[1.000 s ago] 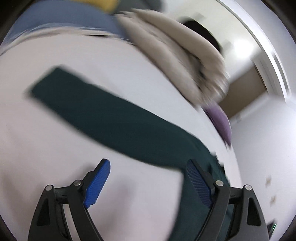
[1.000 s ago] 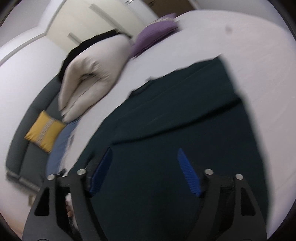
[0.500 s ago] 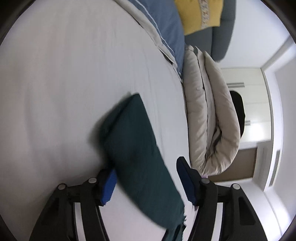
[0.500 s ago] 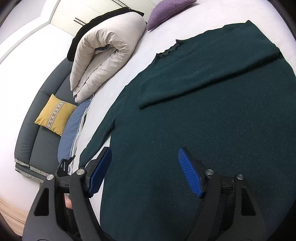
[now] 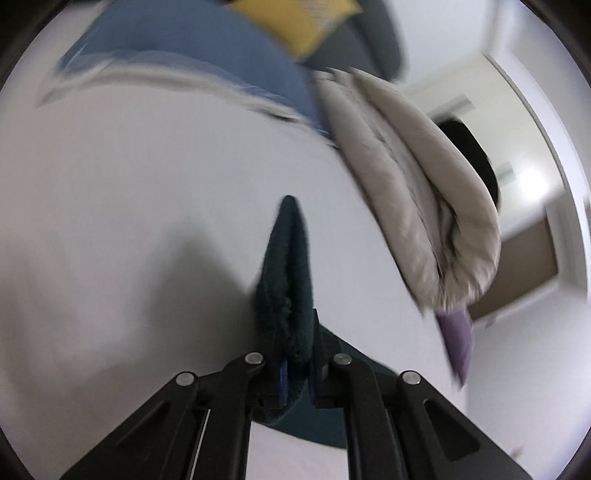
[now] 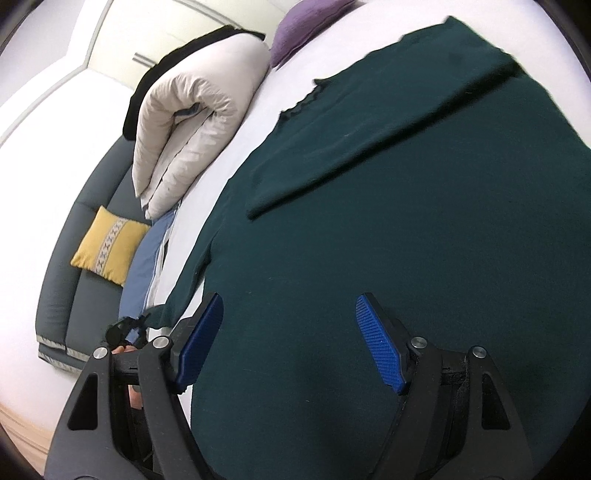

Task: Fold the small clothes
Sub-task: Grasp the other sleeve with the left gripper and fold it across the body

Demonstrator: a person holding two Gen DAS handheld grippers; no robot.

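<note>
A dark green sweater (image 6: 388, 229) lies flat on the white bed, one sleeve folded across its chest. Its other sleeve (image 5: 290, 280) is pinched in my left gripper (image 5: 297, 373), which is shut on the cuff end and holds it lifted off the sheet. That sleeve and the left gripper also show at the lower left of the right wrist view (image 6: 129, 332). My right gripper (image 6: 291, 343) is open and empty, hovering over the sweater's body near its lower part.
A rolled beige duvet (image 6: 192, 133) lies at the far side of the bed (image 5: 129, 221), with a purple cushion (image 6: 303, 26) beside it. A blue pillow (image 5: 207, 62) and a grey sofa with a yellow cushion (image 6: 107, 245) are at the bed's edge.
My left gripper closed on the sleeve end and lifted it; before, it was open around the sleeve. My right gripper stayed open over the sweater, shifting slightly.
</note>
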